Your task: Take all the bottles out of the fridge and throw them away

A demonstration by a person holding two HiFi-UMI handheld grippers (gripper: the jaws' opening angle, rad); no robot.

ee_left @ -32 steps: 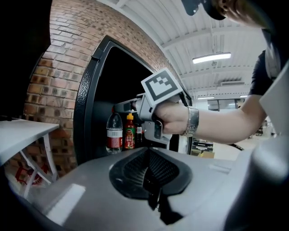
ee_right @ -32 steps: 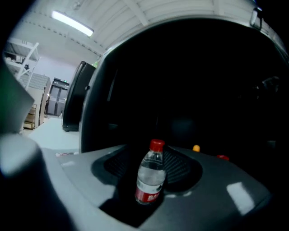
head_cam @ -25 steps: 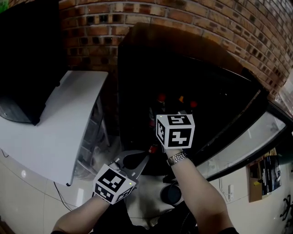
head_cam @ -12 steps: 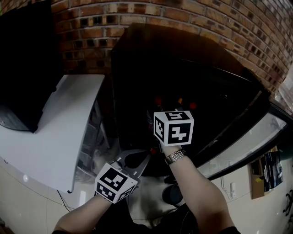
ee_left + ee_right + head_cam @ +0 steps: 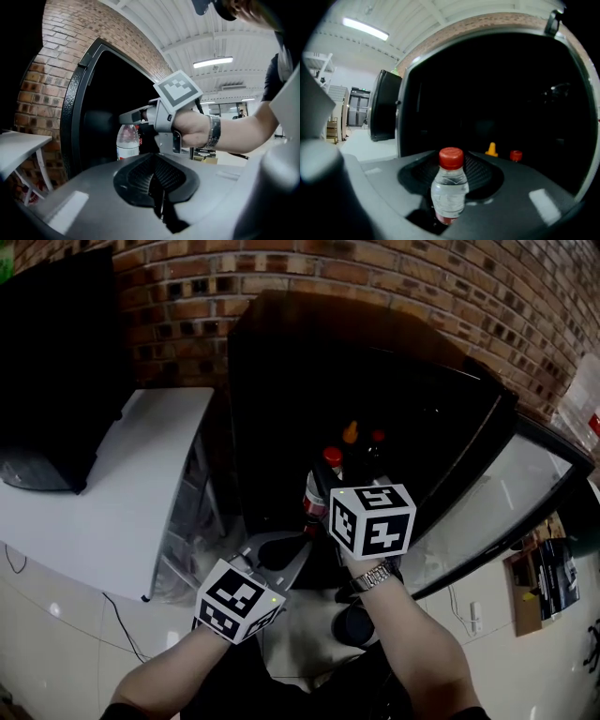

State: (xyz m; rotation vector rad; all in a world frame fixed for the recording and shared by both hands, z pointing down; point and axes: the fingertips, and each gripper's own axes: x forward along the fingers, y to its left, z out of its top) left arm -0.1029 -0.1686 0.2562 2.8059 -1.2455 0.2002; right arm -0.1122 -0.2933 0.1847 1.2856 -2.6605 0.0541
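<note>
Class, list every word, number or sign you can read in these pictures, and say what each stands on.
No text can be read.
Label on the bottle: blurred.
Marker cube: black squares only, no letters.
Black packet at the right: print too small.

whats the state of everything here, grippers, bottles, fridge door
fridge door: open
clear bottle: capped, upright, held in front of the fridge
right gripper: jaws just been closing, gripping the clear bottle
left gripper: shut, empty
orange-capped bottle: inside the fridge, only cap shows
red-capped bottle: inside the fridge, only cap shows
</note>
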